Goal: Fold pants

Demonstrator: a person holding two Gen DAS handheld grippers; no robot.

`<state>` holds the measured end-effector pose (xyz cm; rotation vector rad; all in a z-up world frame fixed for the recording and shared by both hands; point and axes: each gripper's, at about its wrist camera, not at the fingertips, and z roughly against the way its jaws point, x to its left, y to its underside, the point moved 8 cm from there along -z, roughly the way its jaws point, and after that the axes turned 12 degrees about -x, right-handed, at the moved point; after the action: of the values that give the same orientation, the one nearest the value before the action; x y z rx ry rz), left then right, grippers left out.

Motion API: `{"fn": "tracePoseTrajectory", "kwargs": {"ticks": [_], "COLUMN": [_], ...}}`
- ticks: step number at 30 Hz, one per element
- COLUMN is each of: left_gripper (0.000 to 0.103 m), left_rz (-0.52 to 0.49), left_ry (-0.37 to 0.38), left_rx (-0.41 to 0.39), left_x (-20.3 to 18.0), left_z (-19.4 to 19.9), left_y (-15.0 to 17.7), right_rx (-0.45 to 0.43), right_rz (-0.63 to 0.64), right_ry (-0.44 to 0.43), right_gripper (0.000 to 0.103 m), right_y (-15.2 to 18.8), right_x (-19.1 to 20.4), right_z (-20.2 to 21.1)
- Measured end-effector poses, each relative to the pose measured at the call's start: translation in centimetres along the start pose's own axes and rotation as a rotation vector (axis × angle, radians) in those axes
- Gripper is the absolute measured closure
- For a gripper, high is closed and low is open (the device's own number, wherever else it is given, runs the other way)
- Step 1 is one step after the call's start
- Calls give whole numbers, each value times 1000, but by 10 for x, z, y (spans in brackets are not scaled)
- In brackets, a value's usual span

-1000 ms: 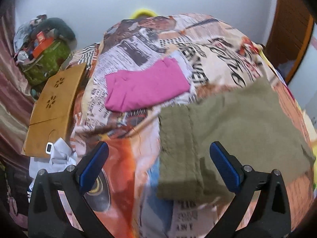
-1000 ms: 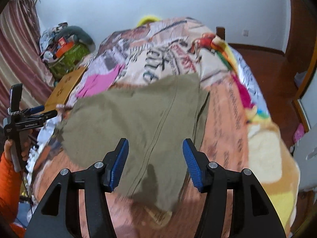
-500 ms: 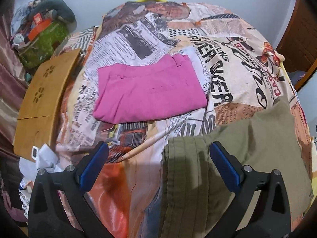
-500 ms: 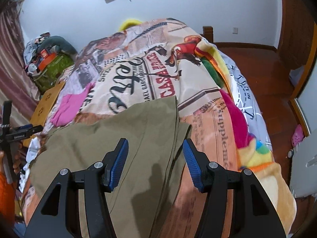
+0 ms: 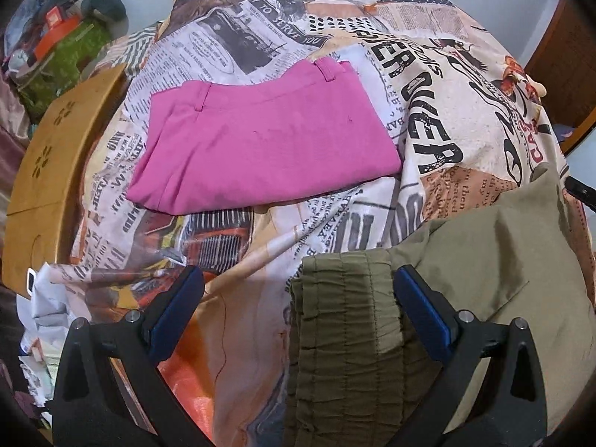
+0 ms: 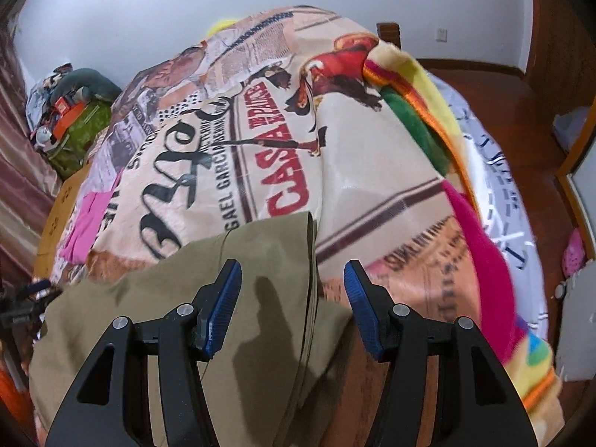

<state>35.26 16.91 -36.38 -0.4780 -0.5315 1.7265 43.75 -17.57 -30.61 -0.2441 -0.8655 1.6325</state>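
Olive-green pants lie flat on the printed bedspread; their elastic waistband sits between the fingers of my left gripper, which is open just above it. In the right wrist view the pants' leg end lies under my right gripper, which is open and empty, its jaws on either side of the hem edge. A folded pink pair of pants lies farther up the bed, apart from the olive pair.
A wooden board runs along the bed's left edge, with a pile of bags beyond it. White clutter lies at the near left. A colourful fleece blanket hangs off the right side, above the wooden floor.
Both grippers have moved forward and lower over the olive pants. The left now straddles the waistband, the right the leg end. The pants lie as before.
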Motion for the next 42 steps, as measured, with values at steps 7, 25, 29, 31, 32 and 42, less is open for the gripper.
{"fn": "tracePoseTrajectory", "kwargs": {"ticks": [7, 25, 29, 31, 32, 42], "left_gripper": [0, 0, 0, 0, 1, 1], "left_rz": [-10, 25, 27, 36, 42, 80], "left_ry": [-7, -47, -60, -66, -77, 17], "left_rx": [-3, -49, -66, -88, -98, -183], "left_x": [-3, 1, 4, 5, 6, -7], "left_z": [-3, 0, 11, 20, 25, 67], "left_y": [5, 7, 1, -5, -9, -49], "right_rx": [17, -75, -82, -97, -106, -60], "right_rz": [-6, 164, 146, 164, 182, 241], "right_ry": [-37, 120, 155, 176, 185, -50], "right_gripper": [57, 96, 95, 88, 88, 30], "right_y": [7, 2, -7, -14, -17, -18], "right_x": [6, 5, 2, 3, 5, 87], "right_z": [-17, -11, 1, 12, 18, 56]}}
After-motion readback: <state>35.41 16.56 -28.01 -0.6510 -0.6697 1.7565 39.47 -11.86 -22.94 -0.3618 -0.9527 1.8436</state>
